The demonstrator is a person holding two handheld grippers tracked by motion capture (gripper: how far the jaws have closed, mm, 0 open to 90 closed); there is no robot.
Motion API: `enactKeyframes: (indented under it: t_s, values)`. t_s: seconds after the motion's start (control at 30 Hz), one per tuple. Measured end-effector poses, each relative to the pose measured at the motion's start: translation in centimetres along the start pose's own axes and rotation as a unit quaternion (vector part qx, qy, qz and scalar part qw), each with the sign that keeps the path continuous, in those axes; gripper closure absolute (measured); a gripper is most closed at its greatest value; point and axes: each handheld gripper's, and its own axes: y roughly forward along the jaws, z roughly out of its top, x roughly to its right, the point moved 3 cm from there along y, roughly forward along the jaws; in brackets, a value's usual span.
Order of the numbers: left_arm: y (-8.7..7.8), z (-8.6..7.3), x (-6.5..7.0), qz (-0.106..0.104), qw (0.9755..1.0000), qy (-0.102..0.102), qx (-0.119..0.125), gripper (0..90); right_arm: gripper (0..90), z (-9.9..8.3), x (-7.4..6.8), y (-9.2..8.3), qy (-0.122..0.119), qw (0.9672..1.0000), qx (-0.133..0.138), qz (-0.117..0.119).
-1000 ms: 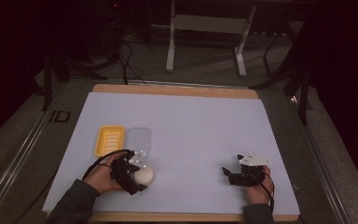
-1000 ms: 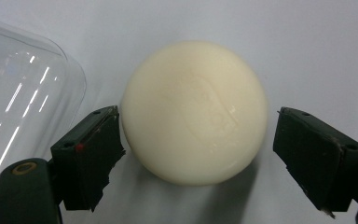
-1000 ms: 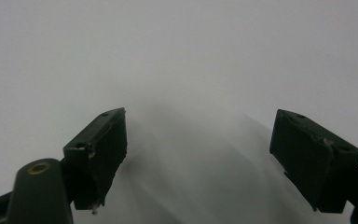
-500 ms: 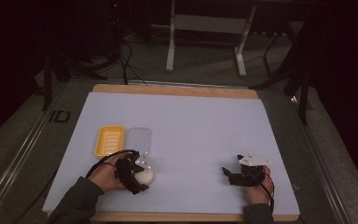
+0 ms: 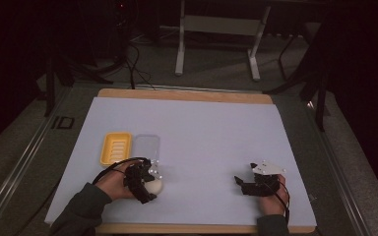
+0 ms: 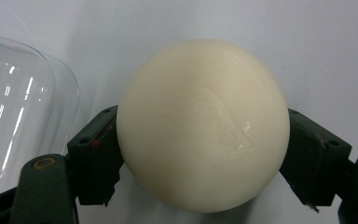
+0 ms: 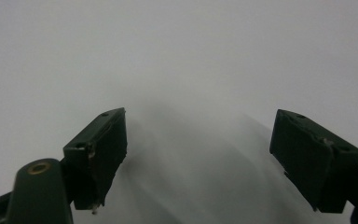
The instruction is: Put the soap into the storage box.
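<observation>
A round, cream-white bar of soap (image 6: 203, 126) sits clamped between the two black jaws of the left gripper (image 6: 203, 154), one jaw pressed against each side of it. From above, the soap (image 5: 153, 186) is near the front left of the table, over the white sheet (image 5: 202, 128) that covers the tabletop, with the person's left hand (image 5: 114, 181) wrapped around the gripper (image 5: 145, 184) behind it.

Just beyond the soap lies a clear plastic lid (image 5: 146, 146), flat on the sheet; its rounded corner (image 6: 23, 102) shows close beside the soap in the left gripper view. Touching the lid's left edge is a yellow soap dish (image 5: 115, 148) with ridges inside.

Well apart, toward the front right of the table, the right hand (image 5: 271, 199) holds the right gripper (image 5: 240, 184) low over the sheet, a grey plate on its top. Its jaws (image 7: 214, 154) stand wide open with nothing between them but bare white sheet.

A wooden table edge (image 5: 187, 93) shows along the far side of the sheet.
</observation>
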Motion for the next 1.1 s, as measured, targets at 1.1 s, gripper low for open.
enactKeyframes:
  t_s: [1.1]
  values:
    - [0.4,1.7,-0.8,-0.033,0.9963,0.037,-0.070,24.5,18.5,0.0,0.0,0.0,0.000,1.0000,-0.001,0.000]
